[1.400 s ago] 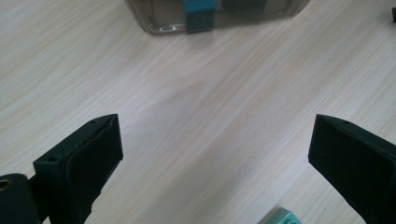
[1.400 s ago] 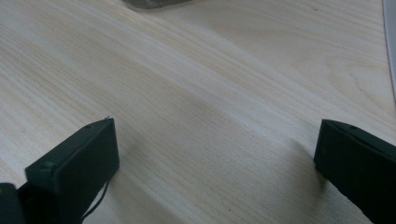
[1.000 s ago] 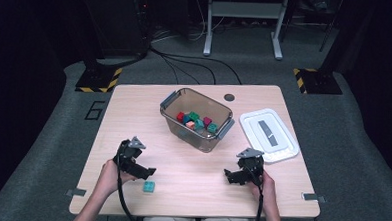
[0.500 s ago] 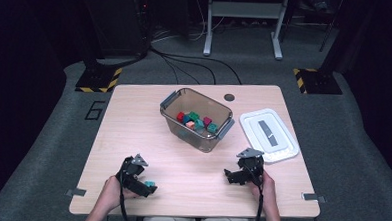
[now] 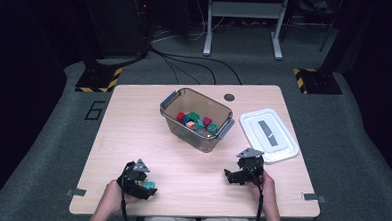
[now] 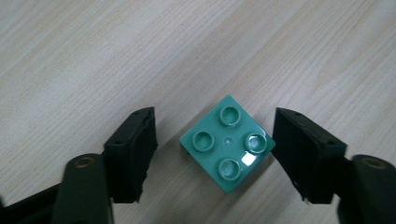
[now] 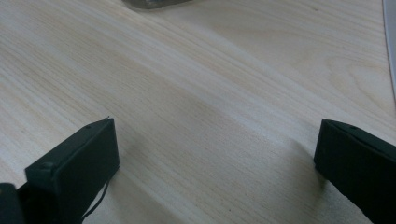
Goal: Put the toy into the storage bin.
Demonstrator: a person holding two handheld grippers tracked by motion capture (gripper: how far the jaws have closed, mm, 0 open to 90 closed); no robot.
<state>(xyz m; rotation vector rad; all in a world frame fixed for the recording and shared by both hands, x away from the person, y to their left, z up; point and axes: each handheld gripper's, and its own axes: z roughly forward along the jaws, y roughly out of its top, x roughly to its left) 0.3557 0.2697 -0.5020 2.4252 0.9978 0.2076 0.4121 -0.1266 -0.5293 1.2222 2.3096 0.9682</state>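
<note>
A small teal four-stud brick [image 6: 226, 142] lies flat on the wooden table [image 5: 133, 128], near the front left edge [image 5: 149, 185]. My left gripper [image 6: 215, 119] is lowered around it [image 5: 147, 187]. Its jaws have just been closing and now stand on either side of the brick. The right jaw is almost at a corner and the left jaw is still a gap away, so the gripper is open. My right gripper [image 5: 231, 176] rests low over bare wood at the front right, and its jaws [image 7: 217, 126] are wide open with nothing between them.
A clear plastic bin [image 5: 222, 134] holding several coloured bricks stands at the table's middle back. Its white lid [image 5: 268, 133] lies flat to the right, just beyond my right gripper. A dark round hole [image 5: 229, 97] marks the table's far edge.
My left gripper came down and toward the front edge onto the teal brick, and its jaws narrowed around it. The brick and the right gripper stayed put.
</note>
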